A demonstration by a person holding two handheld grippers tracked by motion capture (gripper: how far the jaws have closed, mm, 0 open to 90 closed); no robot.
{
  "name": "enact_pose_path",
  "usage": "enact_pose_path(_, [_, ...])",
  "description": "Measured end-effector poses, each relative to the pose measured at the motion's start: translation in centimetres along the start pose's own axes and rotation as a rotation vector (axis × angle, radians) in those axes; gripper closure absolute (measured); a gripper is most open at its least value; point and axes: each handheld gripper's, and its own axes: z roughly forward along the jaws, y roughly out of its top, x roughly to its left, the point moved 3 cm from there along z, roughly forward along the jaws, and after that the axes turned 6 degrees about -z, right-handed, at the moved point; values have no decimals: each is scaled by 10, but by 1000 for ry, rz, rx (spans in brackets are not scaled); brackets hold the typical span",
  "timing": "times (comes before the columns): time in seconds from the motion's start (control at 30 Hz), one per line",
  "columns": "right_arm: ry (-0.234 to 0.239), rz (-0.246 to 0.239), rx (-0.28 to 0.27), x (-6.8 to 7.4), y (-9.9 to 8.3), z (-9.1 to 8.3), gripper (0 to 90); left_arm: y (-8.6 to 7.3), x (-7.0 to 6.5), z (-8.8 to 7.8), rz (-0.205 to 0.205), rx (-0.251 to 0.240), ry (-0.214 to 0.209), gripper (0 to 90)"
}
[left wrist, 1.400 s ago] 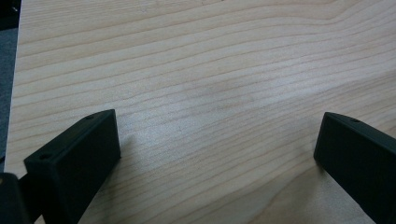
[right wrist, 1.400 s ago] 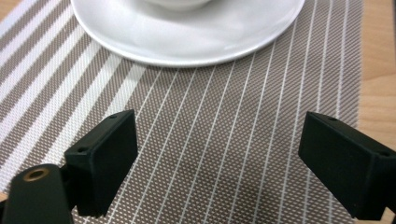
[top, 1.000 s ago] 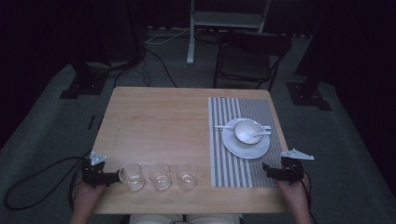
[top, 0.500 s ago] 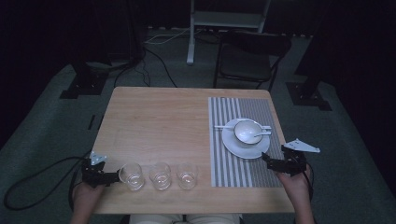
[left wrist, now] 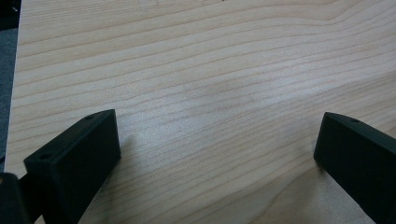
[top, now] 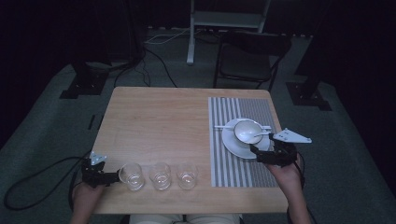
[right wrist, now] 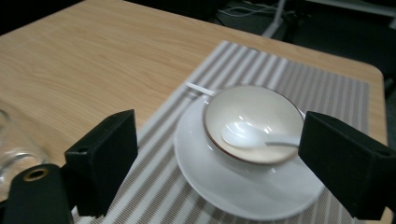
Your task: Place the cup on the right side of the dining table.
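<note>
The left gripper [left wrist: 217,154] has its two black jaws spread wide apart, one rising at the lower left and the other at the lower right, with nothing between them. Under and beyond them lies the pale wooden worktop [left wrist: 210,70], its grain running across in long, slightly curved lines. The jaws seem to sit low over the wood, each throwing a soft shadow. At the far left the worktop's edge meets a strip of grey floor [left wrist: 7,93].
</note>
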Motion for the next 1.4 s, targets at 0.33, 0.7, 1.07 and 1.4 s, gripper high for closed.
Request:
enact_pose_path(0.33, [75,-58,-56,22,29,-3,115,0,0,0,0,0,0,8])
enact_pose_path(0.7, [172,-125,-62,56,43,13,114,0,0,0,0,0,0,8])
enact_pose_path(1.07, [299,-164,-49,91,47,35,114,0,0,0,2,0,-2,8])
enact_pose_path(1.4, [399,-208,5,123,40,59,115,0,0,0,2,0,-2,8])
